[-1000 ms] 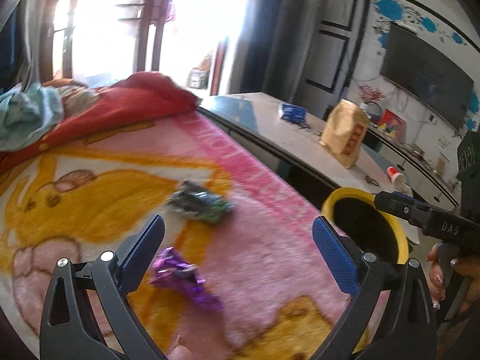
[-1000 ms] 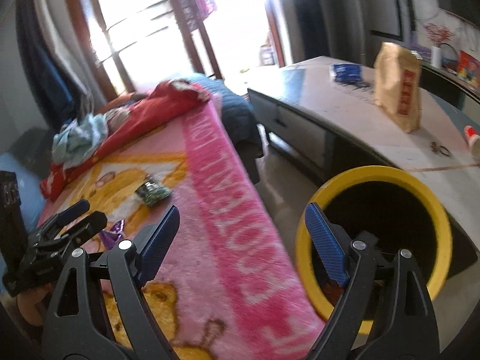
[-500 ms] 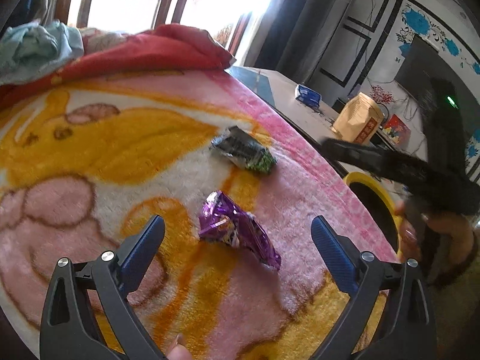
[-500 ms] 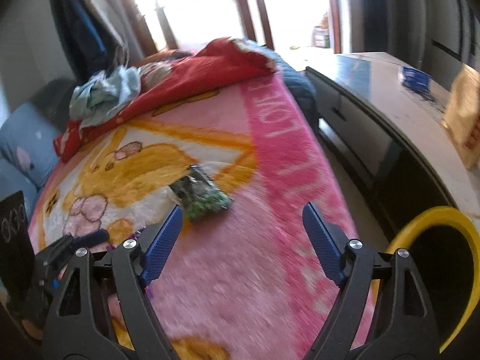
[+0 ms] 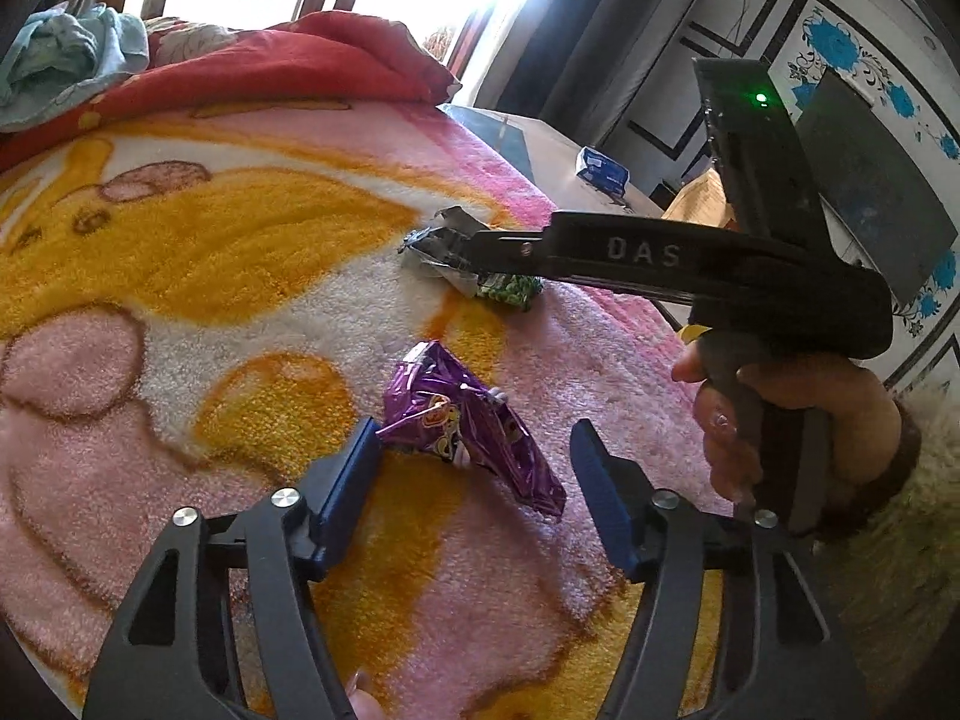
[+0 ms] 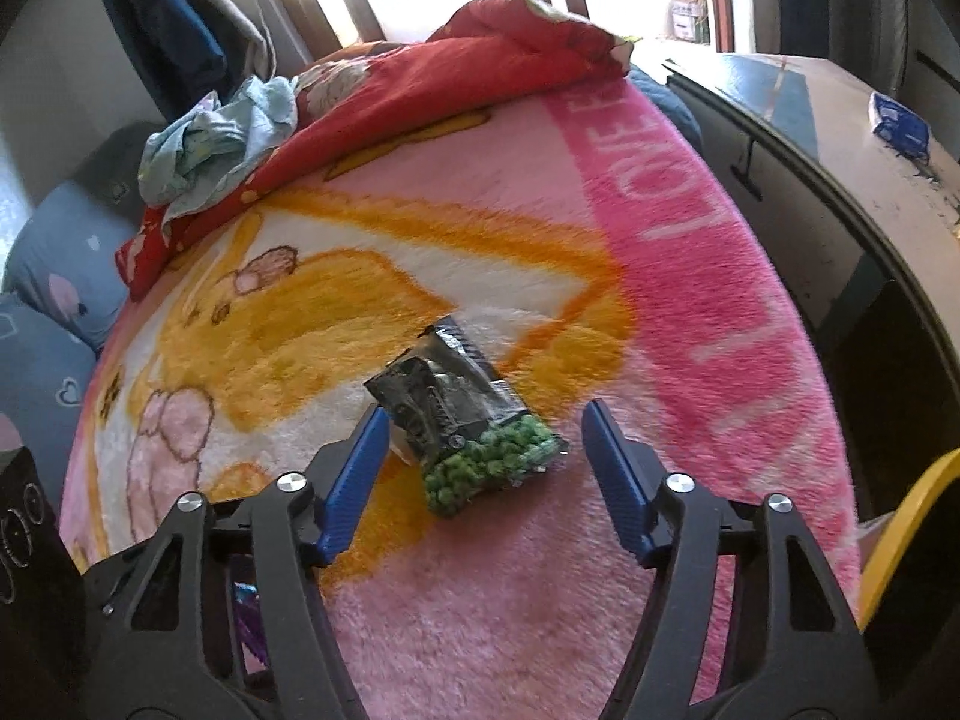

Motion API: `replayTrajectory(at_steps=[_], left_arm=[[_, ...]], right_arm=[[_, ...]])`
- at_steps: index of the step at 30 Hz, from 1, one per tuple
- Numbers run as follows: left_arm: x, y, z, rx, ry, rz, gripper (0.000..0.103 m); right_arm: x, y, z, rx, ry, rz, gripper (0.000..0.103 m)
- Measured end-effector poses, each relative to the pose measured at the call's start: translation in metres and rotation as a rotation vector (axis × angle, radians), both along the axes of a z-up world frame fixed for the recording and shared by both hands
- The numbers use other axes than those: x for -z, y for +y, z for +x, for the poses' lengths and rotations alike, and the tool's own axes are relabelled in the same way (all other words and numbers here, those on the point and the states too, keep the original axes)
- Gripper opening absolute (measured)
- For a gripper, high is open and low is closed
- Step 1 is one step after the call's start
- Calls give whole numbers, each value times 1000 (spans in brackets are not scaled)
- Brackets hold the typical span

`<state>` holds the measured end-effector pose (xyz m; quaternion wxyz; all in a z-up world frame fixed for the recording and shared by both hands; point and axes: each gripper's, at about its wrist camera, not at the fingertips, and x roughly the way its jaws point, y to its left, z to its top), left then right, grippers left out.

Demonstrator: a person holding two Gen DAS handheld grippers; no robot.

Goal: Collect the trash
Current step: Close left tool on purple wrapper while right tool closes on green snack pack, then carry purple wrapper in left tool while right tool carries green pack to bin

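A crumpled purple wrapper point(image 5: 474, 426) lies on the pink and orange fleece blanket point(image 5: 240, 240), between the blue pads of my left gripper point(image 5: 474, 438). The jaws are closing; the left pad is at the wrapper's edge, the right pad stands apart. A black packet of green peas point(image 6: 468, 420) lies further up the blanket, between the pads of my right gripper point(image 6: 485, 420), whose jaws are also closing without pressing it. In the left wrist view the right gripper point(image 5: 444, 246) reaches in from the right over that packet point(image 5: 507, 291), held by a hand point(image 5: 798, 414).
A yellow bin rim point(image 6: 900, 516) shows beside the bed at the lower right. A red quilt point(image 6: 450, 90) and a pale blue cloth point(image 6: 216, 138) lie at the blanket's far end. A long table point(image 6: 840, 138) with a small blue packet point(image 6: 900, 120) runs along the right.
My right gripper swung from above the yellow bin leftwards to the pea packet. My left gripper came down to the purple wrapper. Both pairs of jaws have narrowed.
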<state>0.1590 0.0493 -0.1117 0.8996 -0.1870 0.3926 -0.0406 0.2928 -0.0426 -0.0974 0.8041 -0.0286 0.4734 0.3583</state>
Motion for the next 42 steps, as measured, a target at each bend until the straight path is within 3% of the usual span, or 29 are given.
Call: replayTrajectory(at_steps=[2,6,9,14,31,42], left_arm=[[1,1,1,-4,3,2,53],[1,1,3,-7,5,1,53],[2,-1,5,4,5,8,45],[0,-10,11,39,0,21,29],[-19,-68,29,170,-46,40,26],[-34,-121,33,275,-93,50,26]], right_arm=[[5,4,-2,-19,10,-7,43],[7,-2,-6,-24,4,6,30],[5,-12,-8,-4,14,37,19],[-2,-38,-16,51,-18,49,18],[-15,-172,-40,305,-67,52,18],[-21,-232,-61,436,-91,51,18]])
